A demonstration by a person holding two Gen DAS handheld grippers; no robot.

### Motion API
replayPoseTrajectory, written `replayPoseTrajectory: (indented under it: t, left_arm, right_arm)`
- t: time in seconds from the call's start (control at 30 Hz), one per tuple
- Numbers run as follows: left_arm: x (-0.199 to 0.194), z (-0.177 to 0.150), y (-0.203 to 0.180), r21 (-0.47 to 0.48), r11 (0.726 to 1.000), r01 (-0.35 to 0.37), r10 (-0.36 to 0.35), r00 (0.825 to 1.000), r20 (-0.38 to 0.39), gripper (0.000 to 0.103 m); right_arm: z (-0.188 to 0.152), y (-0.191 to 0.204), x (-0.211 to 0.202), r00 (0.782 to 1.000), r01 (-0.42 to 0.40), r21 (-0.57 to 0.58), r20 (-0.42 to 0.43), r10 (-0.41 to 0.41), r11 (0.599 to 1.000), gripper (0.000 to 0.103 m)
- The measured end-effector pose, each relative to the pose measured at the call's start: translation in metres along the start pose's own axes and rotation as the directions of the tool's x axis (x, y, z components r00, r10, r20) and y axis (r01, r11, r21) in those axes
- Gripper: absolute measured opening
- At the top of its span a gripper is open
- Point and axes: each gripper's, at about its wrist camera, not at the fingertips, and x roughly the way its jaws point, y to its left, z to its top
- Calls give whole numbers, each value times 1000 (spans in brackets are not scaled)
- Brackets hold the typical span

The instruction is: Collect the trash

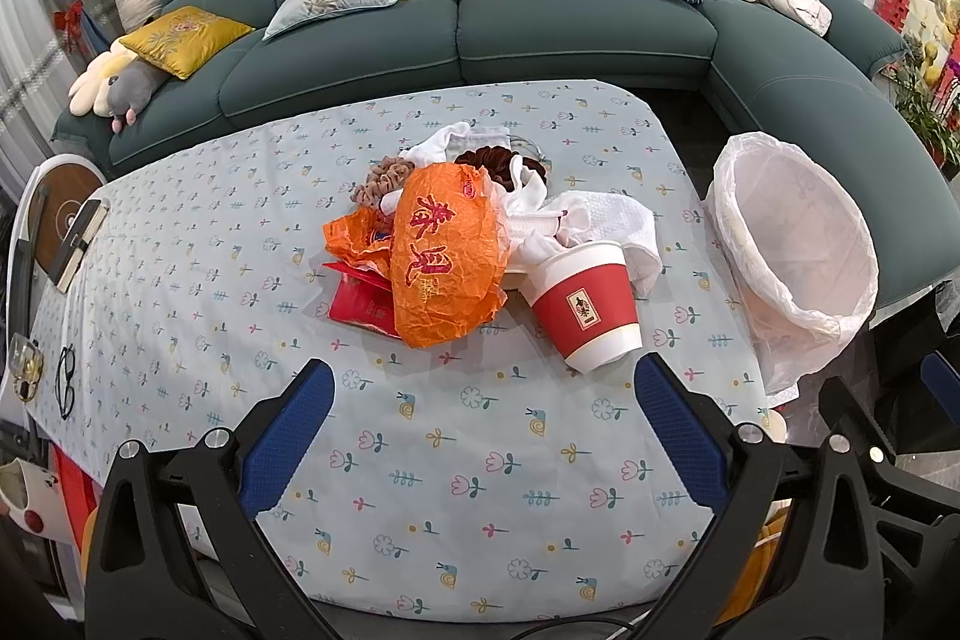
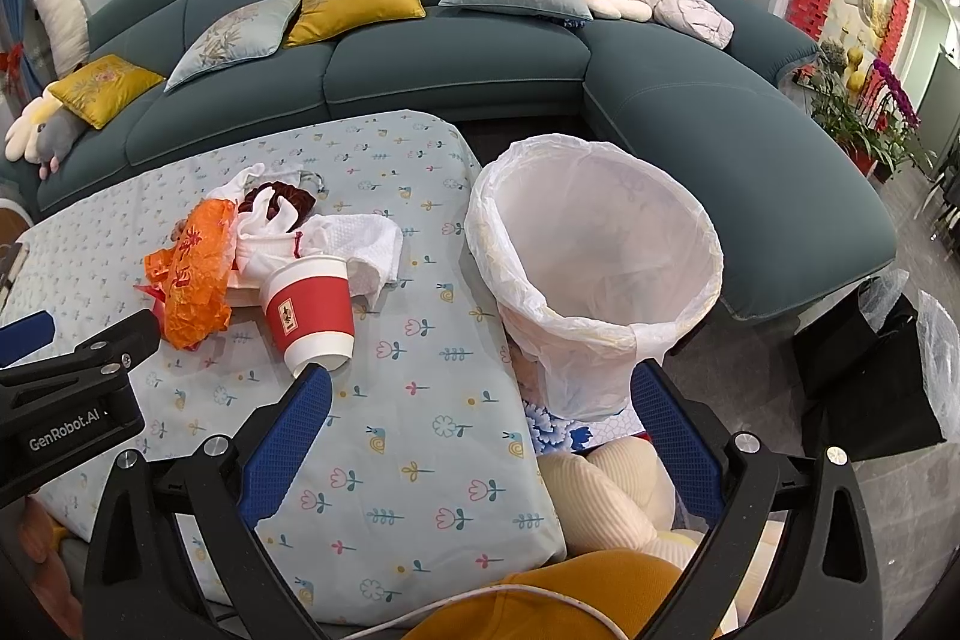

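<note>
Trash heap waiting; both jaws spread, empty.
I judge the paper cup (image 1: 585, 307) light, crushable; I'd pinch its sleeve gently, toward the bin (image 2: 600, 244).

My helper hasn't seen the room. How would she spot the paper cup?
Find the table with the flowered cloth before the teal sofa. In its trash pile, nearest the lined bin, the paper cup lies tipped: white with a red band, the pile's only rigid item.

Ahead of the left gripper, a crinkled, glossy orange wrapper (image 1: 444, 256) lies beside a smooth paper cup (image 1: 585, 307). The printed tablecloth (image 1: 420, 460) looks matt. Between the right gripper's fingers, the bin liner (image 2: 594, 256) seems to be thin translucent plastic.
</note>
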Motion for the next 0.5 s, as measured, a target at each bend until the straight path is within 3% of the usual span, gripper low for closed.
replayPoseTrajectory:
  t: [0.5]
  left_arm:
    - [-1,-1,0,-1,1000,-1,1,1000,-1,96]
  right_arm:
    - [2,0,-1,1000,-1,1,2,1,1000,96]
